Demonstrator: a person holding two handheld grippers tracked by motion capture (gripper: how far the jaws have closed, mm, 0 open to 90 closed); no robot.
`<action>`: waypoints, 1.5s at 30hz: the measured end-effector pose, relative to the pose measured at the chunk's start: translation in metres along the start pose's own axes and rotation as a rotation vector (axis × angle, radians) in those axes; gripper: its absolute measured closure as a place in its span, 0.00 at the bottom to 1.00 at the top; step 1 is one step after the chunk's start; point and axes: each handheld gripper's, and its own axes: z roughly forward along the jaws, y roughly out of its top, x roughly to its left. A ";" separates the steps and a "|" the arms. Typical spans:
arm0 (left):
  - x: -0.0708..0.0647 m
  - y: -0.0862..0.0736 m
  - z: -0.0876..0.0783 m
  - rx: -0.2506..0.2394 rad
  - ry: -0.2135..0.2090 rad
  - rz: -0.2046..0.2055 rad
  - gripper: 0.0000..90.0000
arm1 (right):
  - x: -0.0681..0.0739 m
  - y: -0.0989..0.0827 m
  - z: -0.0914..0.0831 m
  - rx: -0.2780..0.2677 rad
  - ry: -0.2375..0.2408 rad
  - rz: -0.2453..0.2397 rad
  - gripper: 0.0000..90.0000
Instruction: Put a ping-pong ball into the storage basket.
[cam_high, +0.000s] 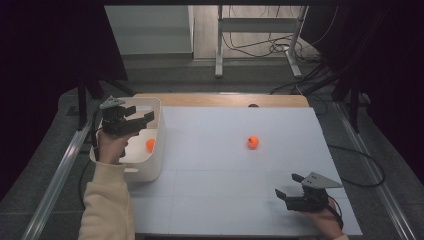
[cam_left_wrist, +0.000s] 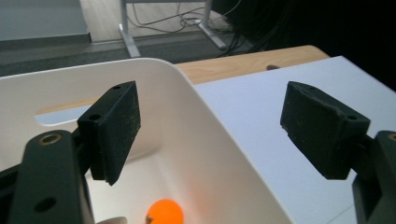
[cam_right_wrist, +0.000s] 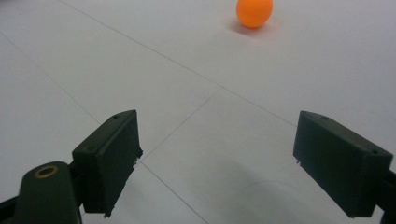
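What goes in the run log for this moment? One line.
left gripper: open over bin | ball in bin | right gripper: open, empty | second ball on table

Beyond your white table top (cam_high: 240, 165) with its wooden far edge (cam_high: 225, 100), you face grey floor (cam_high: 200, 75), a white metal frame (cam_high: 260, 25) over tangled cables (cam_high: 260, 47), and dark curtains (cam_high: 45, 50) on both sides.

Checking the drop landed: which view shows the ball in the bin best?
The high view: the ball lies whole on the floor of the bin, with the walls round it. The left gripper view cuts it off at the bottom edge.
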 end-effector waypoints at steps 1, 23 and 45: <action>-0.002 0.000 -0.001 -0.006 -0.011 0.000 0.23 | 0.000 0.000 0.000 0.000 -0.002 0.002 0.17; -0.037 0.006 -0.009 -0.076 -0.253 0.020 0.24 | 0.000 0.000 0.001 0.003 -0.024 -0.002 0.17; -0.068 0.005 0.000 -0.065 -0.298 0.093 0.23 | 0.001 0.000 -0.001 0.004 -0.007 -0.003 0.17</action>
